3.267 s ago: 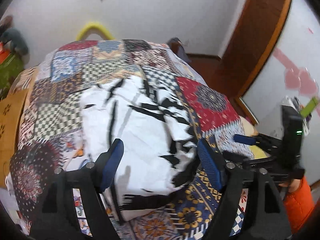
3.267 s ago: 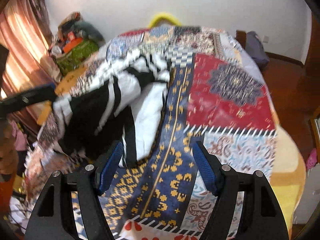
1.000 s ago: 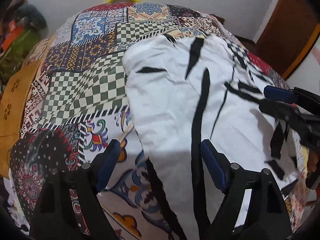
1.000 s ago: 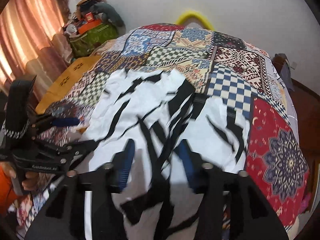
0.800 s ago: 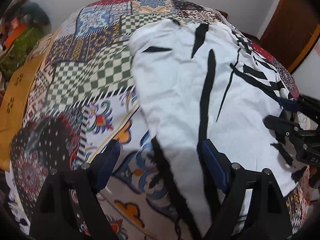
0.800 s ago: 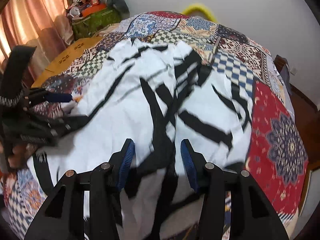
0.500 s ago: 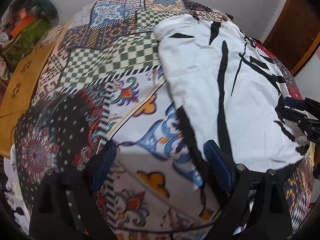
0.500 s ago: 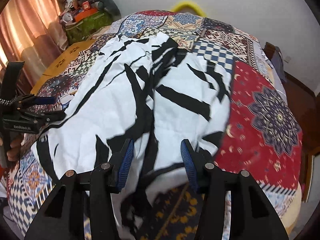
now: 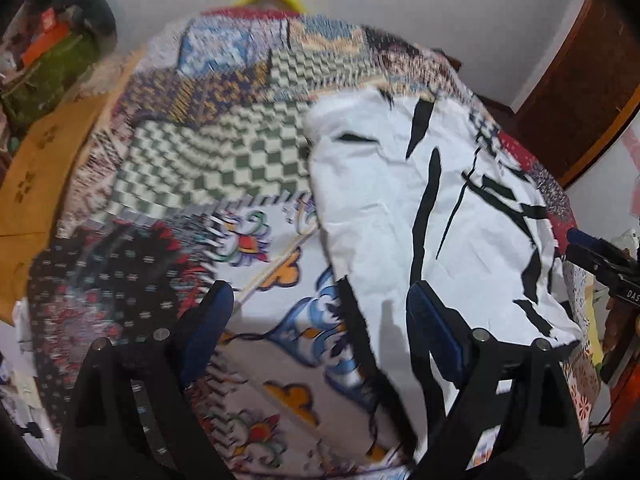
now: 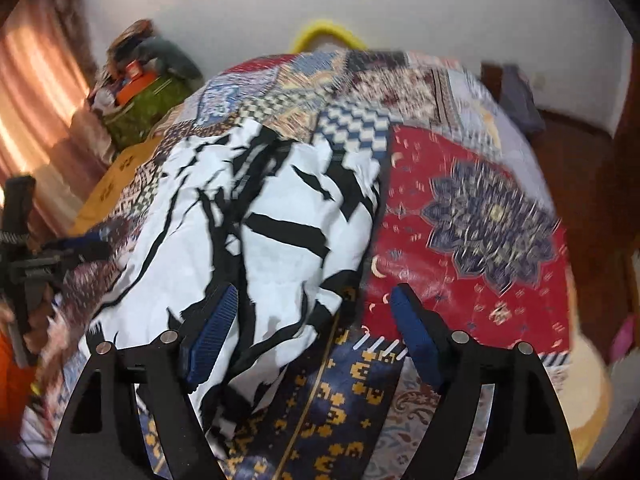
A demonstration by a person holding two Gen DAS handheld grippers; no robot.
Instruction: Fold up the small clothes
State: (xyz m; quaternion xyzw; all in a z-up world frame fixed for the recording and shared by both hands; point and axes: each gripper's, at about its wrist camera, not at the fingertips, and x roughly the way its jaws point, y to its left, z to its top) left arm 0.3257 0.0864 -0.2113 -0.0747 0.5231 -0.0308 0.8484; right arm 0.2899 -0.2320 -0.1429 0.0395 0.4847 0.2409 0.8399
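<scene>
A bed covered with a patchwork quilt point(image 9: 224, 168) fills both views, with a plain white wall behind it, a yellow curved object point(image 10: 326, 34) at the top centre and a cluttered green pile point(image 10: 138, 98) in the upper left of the right wrist view. A brown door point(image 9: 580, 92) stands at the upper right of the left wrist view.

In the left wrist view, going left to right, the lower left and centre show bare quilt, and the white garment with black stripes point(image 9: 432, 220) lies across the centre right, spread fairly flat. Its long axis runs from the upper centre down toward the bottom of the frame. The left gripper point(image 9: 320, 320) has its jaws wide and holds nothing; the garment's left edge passes between them, under the right-hand finger. The other tool pokes in at the far right edge, beside the garment's far side.

In the right wrist view the same garment point(image 10: 272, 248) sits left of centre, rumpled, with red quilt to its right. The right gripper point(image 10: 316, 328) also stands wide and empty, its left-hand finger over the garment's near corner.

Both tools flank the near hem, neither clearly closer; the next fold likely needs a pinch on each near corner.
</scene>
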